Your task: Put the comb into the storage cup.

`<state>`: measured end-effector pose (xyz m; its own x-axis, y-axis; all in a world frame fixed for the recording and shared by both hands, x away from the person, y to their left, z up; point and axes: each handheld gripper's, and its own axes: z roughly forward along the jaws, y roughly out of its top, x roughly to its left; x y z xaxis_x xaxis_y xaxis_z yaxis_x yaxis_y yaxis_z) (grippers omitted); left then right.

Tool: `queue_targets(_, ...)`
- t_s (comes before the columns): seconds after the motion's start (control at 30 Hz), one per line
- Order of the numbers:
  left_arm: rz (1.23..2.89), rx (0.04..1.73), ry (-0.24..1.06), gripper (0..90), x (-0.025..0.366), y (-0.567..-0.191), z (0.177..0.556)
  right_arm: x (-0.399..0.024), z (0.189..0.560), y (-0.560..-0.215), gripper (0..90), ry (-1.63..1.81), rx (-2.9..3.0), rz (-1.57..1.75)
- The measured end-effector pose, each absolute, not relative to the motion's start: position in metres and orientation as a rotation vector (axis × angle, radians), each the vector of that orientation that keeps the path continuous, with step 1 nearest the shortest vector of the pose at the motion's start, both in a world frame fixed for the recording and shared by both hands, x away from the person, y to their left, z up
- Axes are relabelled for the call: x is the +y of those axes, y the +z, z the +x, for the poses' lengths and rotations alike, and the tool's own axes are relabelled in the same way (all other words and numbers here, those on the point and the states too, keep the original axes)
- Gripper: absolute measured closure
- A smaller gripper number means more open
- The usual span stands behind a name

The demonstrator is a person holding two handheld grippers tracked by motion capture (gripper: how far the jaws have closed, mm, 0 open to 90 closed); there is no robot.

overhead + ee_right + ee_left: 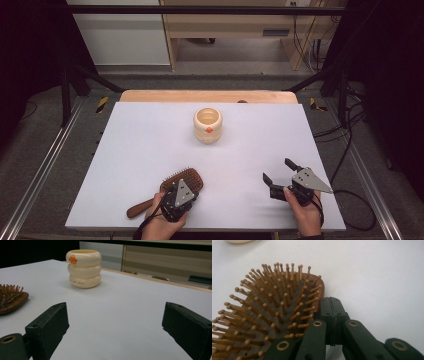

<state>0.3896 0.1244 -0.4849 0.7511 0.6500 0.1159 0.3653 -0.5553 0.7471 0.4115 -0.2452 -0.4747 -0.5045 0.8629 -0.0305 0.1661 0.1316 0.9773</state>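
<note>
A: Where is the hairbrush (172,187) lying?

B: Near the front edge of the table (140,145), left of the middle; bristles up, head pointing toward the far right, its brown handle running out toward the front-left corner.

A: And the left gripper (186,193)?

B: It sits right at the head's front-right rim; in the left gripper view its 2 black jaws are pressed flat together with nothing between them, just beside the wooden bristles (269,305); whether they touch the rim I cannot tell.

A: So the brush is not clamped?

B: No; the jaws are closed on themselves, and the brush rests on the white surface.

A: The right gripper (281,171)?

B: Near the front-right corner, held in the person's right hand (305,212); its jaws stand wide apart, with bare table between them in the right gripper view.

A: Anything else on the table?

B: 1 cream cup (207,125) made of 3 stacked rings with a small orange mark; it stands upright near the middle of the far edge, well apart from both grippers.
</note>
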Motion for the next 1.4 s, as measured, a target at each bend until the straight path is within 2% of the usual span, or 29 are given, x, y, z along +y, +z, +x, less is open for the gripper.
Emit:
queue_targets(0.83, 2.209, 0.781, 0.489, 90.0, 0.125, -0.484, 0.396, -0.245, 0.412, -0.475, 7.1, 1.415, 1.785, 0.992)
queue_targets(1.13, 2.140, 0.772, 0.440, 90.0, 0.128, -0.473, 0.391, -0.246, 0.411, -0.474, 7.1, 1.416, 1.784, 0.991)
queue_targets(1.4, 2.064, 0.766, 0.472, 90.0, 0.147, -0.451, 0.389, -0.246, 0.412, -0.475, 7.1, 1.415, 1.785, 0.990)
